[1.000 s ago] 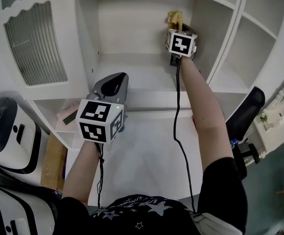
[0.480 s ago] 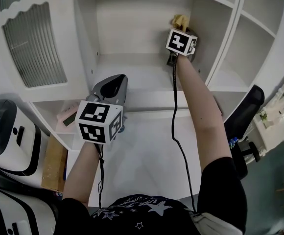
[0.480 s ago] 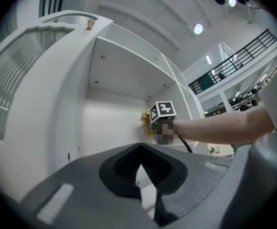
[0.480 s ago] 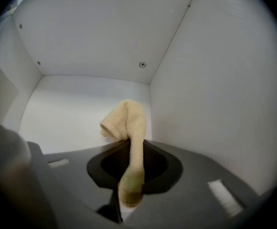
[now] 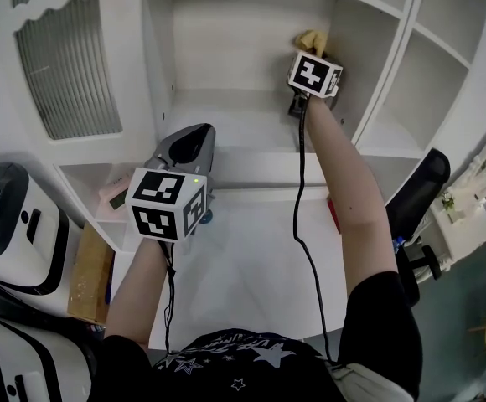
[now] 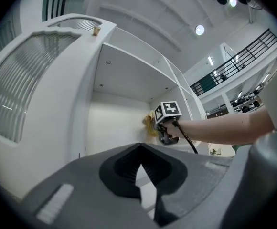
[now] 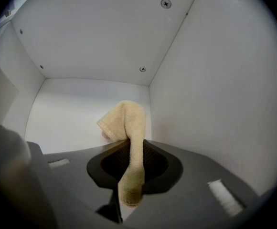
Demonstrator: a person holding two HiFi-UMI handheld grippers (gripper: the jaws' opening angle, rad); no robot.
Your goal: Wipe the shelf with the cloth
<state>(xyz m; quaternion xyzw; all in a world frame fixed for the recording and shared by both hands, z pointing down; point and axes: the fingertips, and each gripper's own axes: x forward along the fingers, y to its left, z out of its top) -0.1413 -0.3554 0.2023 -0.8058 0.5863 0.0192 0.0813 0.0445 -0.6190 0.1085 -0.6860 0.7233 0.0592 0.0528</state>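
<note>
Smooth white shelf [image 5: 226,124] alcove, right gripper [image 7: 130,175] pinching nubby beige terry cloth [image 7: 126,120], left gripper [image 6: 139,185] pressed together, empty

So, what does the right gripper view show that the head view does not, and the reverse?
Only the right gripper view: the right gripper has its jaws shut on the yellow cloth, and there are screws in a panel of the white shelf. Only the head view: the left gripper held outside the shelf, a ribbed cabinet door and a black chair. Both: the cloth inside the shelf compartment, near its right wall.
</note>
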